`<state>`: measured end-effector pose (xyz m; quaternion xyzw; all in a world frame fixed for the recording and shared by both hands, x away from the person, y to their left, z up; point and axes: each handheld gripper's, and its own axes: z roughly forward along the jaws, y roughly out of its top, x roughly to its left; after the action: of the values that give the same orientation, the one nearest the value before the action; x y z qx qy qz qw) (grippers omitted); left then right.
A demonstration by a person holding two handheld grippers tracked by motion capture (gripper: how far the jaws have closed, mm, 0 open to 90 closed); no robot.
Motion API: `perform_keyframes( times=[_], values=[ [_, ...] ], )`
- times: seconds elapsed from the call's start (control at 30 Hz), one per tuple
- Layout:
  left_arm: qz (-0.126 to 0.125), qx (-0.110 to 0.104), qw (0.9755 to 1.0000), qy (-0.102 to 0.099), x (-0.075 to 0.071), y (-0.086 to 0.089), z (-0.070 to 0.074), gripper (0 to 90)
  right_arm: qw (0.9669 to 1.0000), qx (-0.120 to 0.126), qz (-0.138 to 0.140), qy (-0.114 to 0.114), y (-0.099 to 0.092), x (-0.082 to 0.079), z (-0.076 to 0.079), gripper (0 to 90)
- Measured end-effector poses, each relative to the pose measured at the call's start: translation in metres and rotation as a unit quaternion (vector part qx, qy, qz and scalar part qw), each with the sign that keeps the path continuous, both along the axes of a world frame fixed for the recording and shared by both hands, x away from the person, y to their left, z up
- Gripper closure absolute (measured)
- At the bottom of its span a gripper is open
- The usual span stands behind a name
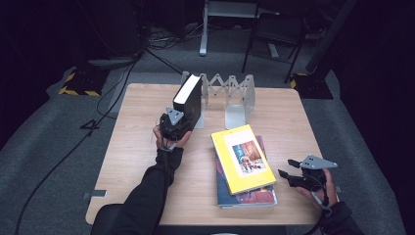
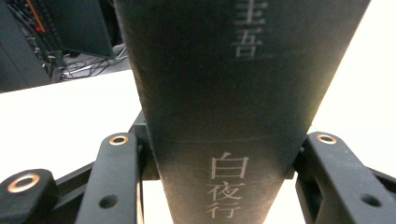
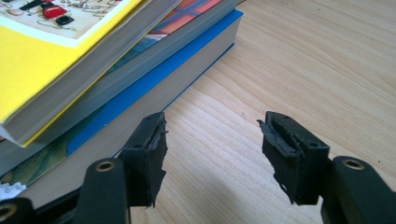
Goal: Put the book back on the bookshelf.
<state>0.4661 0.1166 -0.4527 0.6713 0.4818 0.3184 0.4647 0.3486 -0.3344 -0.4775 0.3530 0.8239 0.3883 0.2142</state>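
Your left gripper [image 1: 175, 122] has its fingers [image 2: 116, 177] closed on the spine of the black book [image 1: 189, 100], which stands upright at the near end of the grey accordion book rack [image 1: 230, 93] at the far edge of the tabletop [image 1: 132, 161]. The rack's slots beside the book hold nothing. Your right gripper [image 1: 288, 169] rests at the near right, fingers [image 3: 149, 149] parted with only bare wood between them, just beside a stack of flat books [image 1: 244, 188] topped by a yellow book [image 1: 242, 159]. The tabletop is light wood, with open space left of the stack. Around it lie grey carpet, trailing cables [image 1: 117, 88] and a dark chair [image 1: 274, 34] behind.
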Motion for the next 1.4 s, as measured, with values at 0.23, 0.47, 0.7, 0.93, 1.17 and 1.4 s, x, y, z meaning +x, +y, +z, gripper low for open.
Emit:
perform_keyframes(
  times=[0.23,0.47,0.7,0.93,1.17,1.4],
  values=[
    [0.015,0.003,0.9999,-0.004,0.008,-0.011,-0.001,50.9,1.0000,-0.001,0.000,0.000,0.000,0.000,-0.001,39.9],
    [0.019,-0.010,0.9998,0.002,0.003,-0.010,-0.002,49.7,1.0000,0.002,0.001,-0.007,-0.001,-0.001,0.001,39.6],
    [-0.023,0.023,0.9991,0.027,-0.010,-0.001,-0.005,43.3,0.9999,0.001,-0.001,-0.012,-0.001,-0.002,0.002,39.6],
    [-0.056,0.014,0.9977,0.034,-0.019,0.015,-0.007,50.1,0.9999,0.000,0.001,-0.010,-0.001,-0.002,0.002,39.6],
    [-0.019,0.012,0.9994,0.027,-0.016,0.004,-0.009,52.3,1.0000,-0.004,0.004,-0.006,0.001,-0.002,0.000,40.0],
    [0.019,0.000,0.9993,0.032,-0.004,-0.010,-0.009,52.8,1.0000,-0.004,0.003,-0.006,0.000,-0.002,0.000,40.0]
  ],
)
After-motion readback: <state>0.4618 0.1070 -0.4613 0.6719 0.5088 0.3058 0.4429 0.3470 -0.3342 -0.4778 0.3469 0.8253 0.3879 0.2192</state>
